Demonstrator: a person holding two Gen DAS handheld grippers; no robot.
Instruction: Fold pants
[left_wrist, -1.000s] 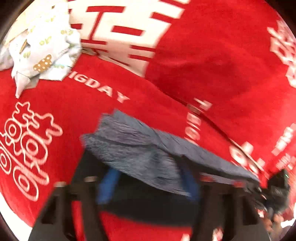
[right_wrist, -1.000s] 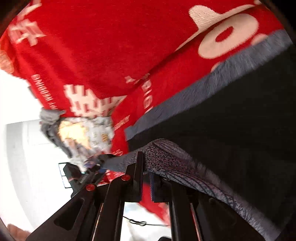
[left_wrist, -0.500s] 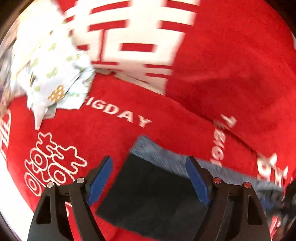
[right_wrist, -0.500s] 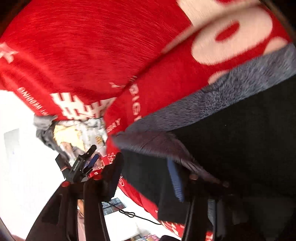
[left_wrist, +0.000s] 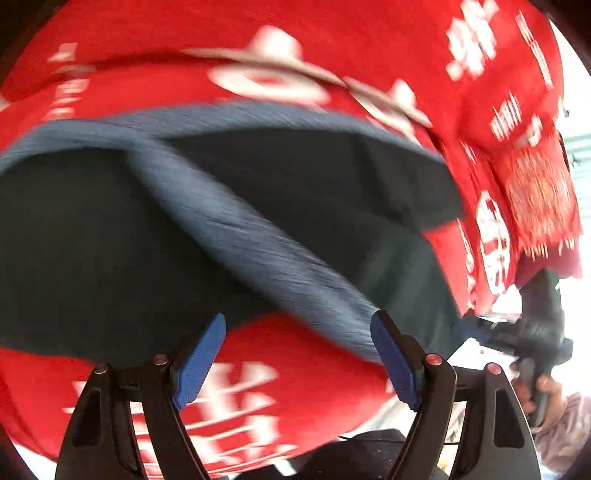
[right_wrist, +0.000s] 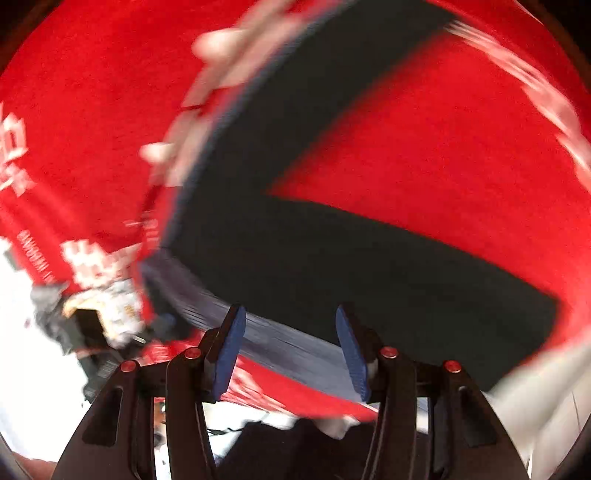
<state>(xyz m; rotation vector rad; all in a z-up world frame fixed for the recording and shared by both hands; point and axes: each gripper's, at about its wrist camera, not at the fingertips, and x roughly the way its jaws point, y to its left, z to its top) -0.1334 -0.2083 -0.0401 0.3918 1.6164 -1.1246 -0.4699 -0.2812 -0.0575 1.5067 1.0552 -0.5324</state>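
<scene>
Pants (left_wrist: 110, 236) fill the middle of the left wrist view, dark fabric with a grey-blue ribbed band running diagonally from upper left down to lower right. We see the left gripper (left_wrist: 297, 356) spread wide, blue pads empty; the band's lower end sits just at the right pad's tip, the dark hem just above the left pad, and we can't tell whether either touches.

In the right wrist view the pants (right_wrist: 332, 266) cross the centre in an L shape, the ribbed band along the lower edge. Right gripper (right_wrist: 290, 350) stands about half open, nothing pinched; the band passes behind the pad tips, contact unclear through blur.

Red blanket (left_wrist: 332, 44) with white lettering lies under everything in both views. Pale printed cloth pile (right_wrist: 110, 310) sits at lower left of the right view, beside the blanket edge. A hand (left_wrist: 543, 391) on a dark device shows at lower right of the left view. Both frames are motion-blurred.
</scene>
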